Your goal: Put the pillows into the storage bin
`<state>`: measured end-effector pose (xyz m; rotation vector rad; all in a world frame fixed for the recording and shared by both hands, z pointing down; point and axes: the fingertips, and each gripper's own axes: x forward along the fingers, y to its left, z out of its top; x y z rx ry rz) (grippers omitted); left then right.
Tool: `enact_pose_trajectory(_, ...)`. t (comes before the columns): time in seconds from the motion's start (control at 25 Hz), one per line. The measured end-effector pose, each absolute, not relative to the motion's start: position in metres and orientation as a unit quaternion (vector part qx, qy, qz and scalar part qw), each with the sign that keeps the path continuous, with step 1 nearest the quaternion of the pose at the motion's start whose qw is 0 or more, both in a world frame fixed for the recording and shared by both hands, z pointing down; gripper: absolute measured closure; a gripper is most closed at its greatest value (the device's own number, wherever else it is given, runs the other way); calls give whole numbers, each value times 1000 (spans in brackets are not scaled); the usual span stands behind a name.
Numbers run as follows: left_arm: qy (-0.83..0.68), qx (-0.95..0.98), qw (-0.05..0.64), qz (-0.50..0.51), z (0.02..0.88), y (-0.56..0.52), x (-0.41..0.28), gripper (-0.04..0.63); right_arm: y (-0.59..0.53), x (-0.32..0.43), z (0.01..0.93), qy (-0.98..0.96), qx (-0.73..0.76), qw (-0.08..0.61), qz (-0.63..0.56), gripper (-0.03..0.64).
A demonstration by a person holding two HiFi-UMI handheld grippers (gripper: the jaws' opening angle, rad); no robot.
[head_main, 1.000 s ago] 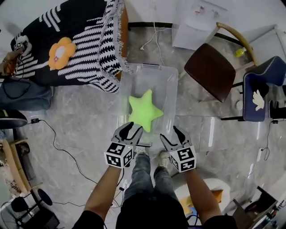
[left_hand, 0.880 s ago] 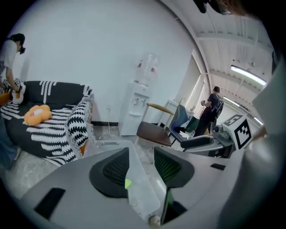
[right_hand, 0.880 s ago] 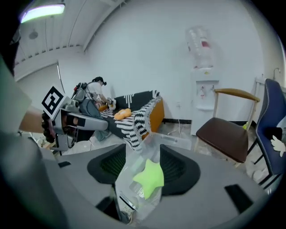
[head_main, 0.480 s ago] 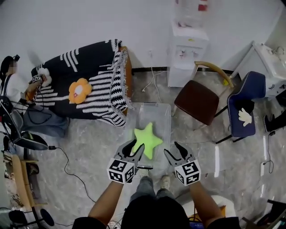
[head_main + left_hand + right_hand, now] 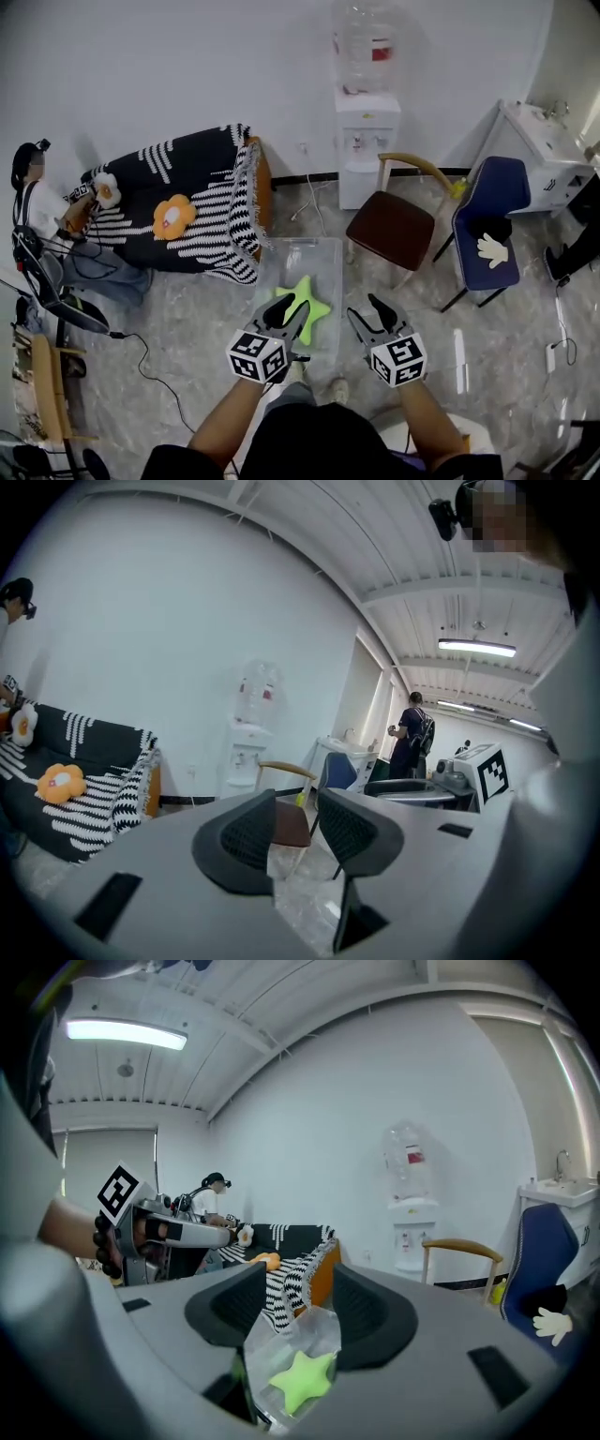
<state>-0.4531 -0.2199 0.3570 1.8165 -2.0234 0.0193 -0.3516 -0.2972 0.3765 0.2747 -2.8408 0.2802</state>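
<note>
A clear storage bin [image 5: 281,258] stands on the floor with a green star pillow [image 5: 307,305] inside it. An orange flower pillow [image 5: 172,216] lies on the striped sofa [image 5: 202,202], and a small white one [image 5: 105,190] further left. My left gripper [image 5: 289,314] and right gripper [image 5: 370,317] hover side by side above the bin's near end. Both are open, their jaws have just been closing, and nothing is between them. The right gripper [image 5: 302,1312] looks down on the star pillow [image 5: 302,1379]. The left gripper [image 5: 295,832] faces the brown chair [image 5: 289,822].
A water dispenser [image 5: 367,131] stands at the wall. Right of the bin are a brown chair [image 5: 394,225] and a blue chair [image 5: 487,220] with a white hand-shaped cushion [image 5: 489,248]. A person [image 5: 37,202] sits left of the sofa. Cables [image 5: 141,347] cross the floor.
Both grippers have lifted up and away from the bin together, and the jaws look narrower. The view has risen, showing more of the room. The star pillow stays in the bin.
</note>
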Motion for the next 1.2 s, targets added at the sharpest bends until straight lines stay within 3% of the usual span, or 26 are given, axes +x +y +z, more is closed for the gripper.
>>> enact_pose_trajectory(0.76,-615,771,164,14,323,-227,-374,449,-262,-255,343,-951,283,111,63,465)
enact_pose_trajectory(1.2,-449,880,152,39,332,-189,-275,449,-175,-162,338,-880,461,95,58,483)
